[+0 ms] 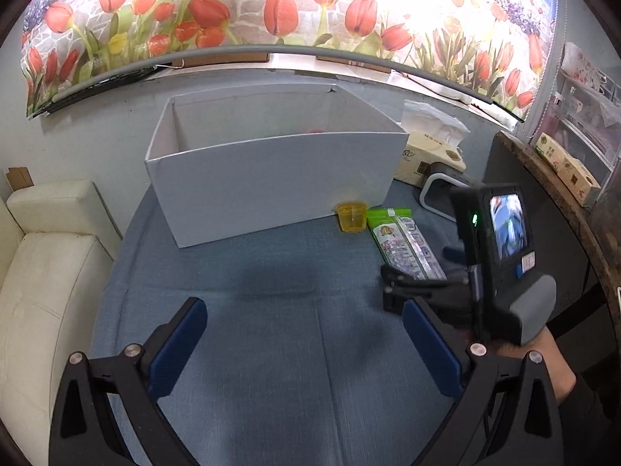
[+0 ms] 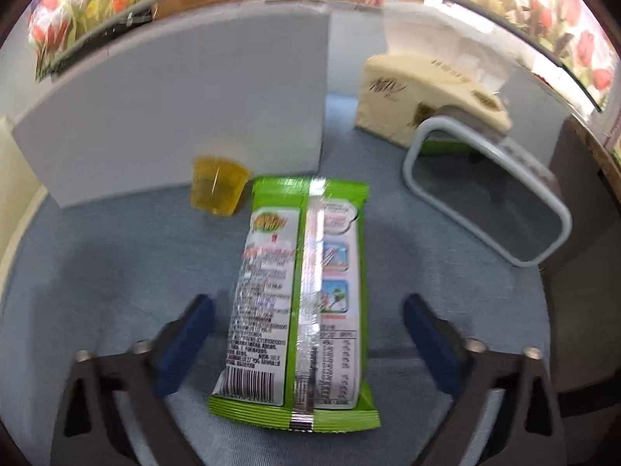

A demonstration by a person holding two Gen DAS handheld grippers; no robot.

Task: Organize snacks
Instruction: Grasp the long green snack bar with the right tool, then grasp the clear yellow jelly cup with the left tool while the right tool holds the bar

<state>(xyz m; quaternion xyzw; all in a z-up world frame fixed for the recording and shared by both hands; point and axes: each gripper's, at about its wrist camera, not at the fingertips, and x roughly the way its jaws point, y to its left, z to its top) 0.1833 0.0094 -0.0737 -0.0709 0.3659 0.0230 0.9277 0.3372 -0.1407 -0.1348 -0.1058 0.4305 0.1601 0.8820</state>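
While both grippers hung over the table (image 1: 271,349), its covering read as a blue-grey woven cloth, matte, with faint fold creases. A cream, leather-like sofa (image 1: 46,264) with soft rounded cushions stood against the table's left edge. On the cloth stood the white box (image 1: 268,178), rectangular, open-topped, smooth-walled like coated card, with something red barely visible inside. To its right sat a cream tissue pack (image 2: 419,89) with white tissue puffed out on top, and just in front of it a dark, rounded-rectangle device with a pale grey frame (image 2: 485,194).

The snack packet (image 2: 302,303) lay flat, printed back and barcode up, glossy green-and-white film with a shiny centre seam and crimped ends, its far end close to the box's near right corner. The yellow jelly cup (image 2: 217,190), small, translucent and tapered, stood just beside the packet's far left corner, at the foot of the box wall.

Right gripper (image 2: 308,334): blue pads (image 2: 186,345) stood wide on either side of the packet's near half, clear of its edges; no contact seen. Frame slightly blurred.

Left gripper (image 1: 304,345): fingers wide, nothing between them, over bare cloth, well apart from the packet. A hand (image 1: 543,365) held the right tool's grey handle.
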